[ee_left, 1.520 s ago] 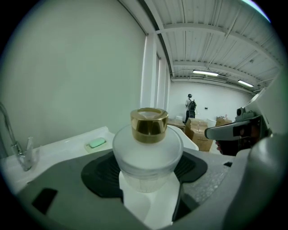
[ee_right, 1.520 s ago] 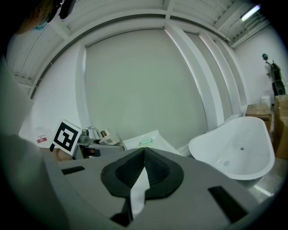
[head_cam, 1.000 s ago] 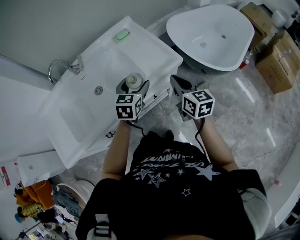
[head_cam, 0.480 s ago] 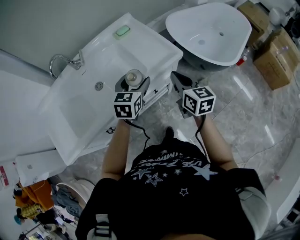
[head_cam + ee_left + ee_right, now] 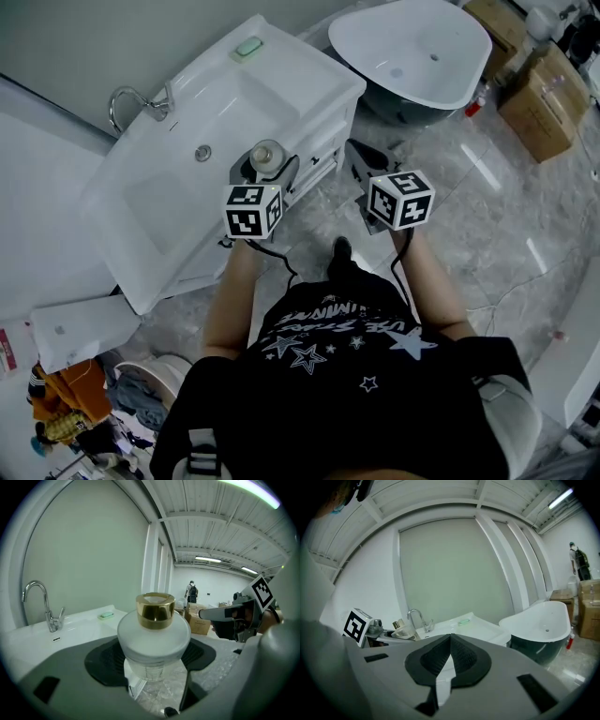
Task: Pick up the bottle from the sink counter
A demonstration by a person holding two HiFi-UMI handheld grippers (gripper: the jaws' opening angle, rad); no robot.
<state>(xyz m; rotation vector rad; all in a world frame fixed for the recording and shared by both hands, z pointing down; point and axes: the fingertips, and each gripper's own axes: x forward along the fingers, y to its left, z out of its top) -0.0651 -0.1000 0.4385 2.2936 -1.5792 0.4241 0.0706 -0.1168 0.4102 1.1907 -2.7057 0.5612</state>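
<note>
A frosted white bottle (image 5: pixel 152 639) with a gold cap (image 5: pixel 155 610) sits between the jaws of my left gripper (image 5: pixel 152 660), which is shut on it. In the head view the bottle (image 5: pixel 266 157) hangs off the front edge of the white sink counter (image 5: pixel 281 80), above the floor, held by the left gripper (image 5: pixel 265 173). My right gripper (image 5: pixel 361 161) floats to the right over the marble floor. Its jaws (image 5: pixel 450 660) meet with nothing between them. From the right gripper view the bottle (image 5: pixel 404 630) shows at the left.
The counter carries a chrome tap (image 5: pixel 136 98), a basin with a drain (image 5: pixel 202 152) and a green soap bar (image 5: pixel 247 47). A white bathtub (image 5: pixel 412 47) stands at the back right, cardboard boxes (image 5: pixel 544 98) beyond it. A distant person (image 5: pixel 191 591) stands far off.
The bottle stays clamped in the left gripper throughout. Both grippers hold nearly the same place in the head view while the sink and bathtub slide slightly up and away.
</note>
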